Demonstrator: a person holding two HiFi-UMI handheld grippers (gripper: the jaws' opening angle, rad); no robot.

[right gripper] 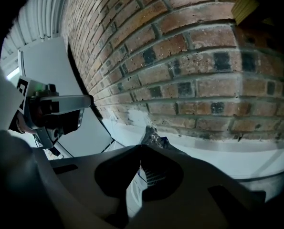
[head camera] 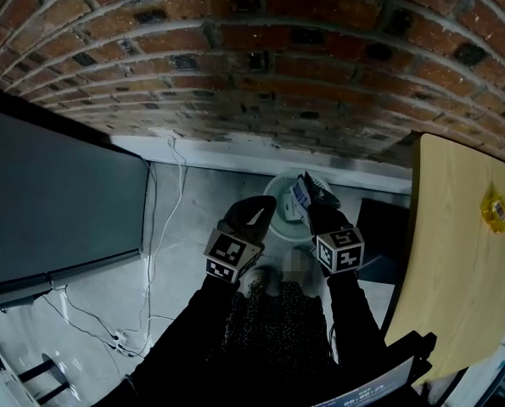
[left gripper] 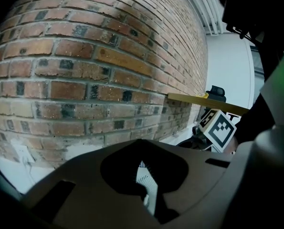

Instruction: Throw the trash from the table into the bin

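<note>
now right tongs [right gripper: 142, 147] pinch a wrapper [right gripper: 154, 136] above the bin [head camera: 277, 188]; left tongs [left gripper: 141, 142] closed, empty.

The brick wall [head camera: 260, 66] is red-brown with dark blotches and grey mortar. The bin [head camera: 282, 227] is white, dotted with small holes. The wrapper [head camera: 301, 195] is blue and white. The table [head camera: 456, 261] is pale yellow wood, the scrap [head camera: 496, 210] bright yellow. The left gripper [head camera: 263, 203] and right gripper [head camera: 313, 189] are black, with black-and-white checked cubes.
</note>
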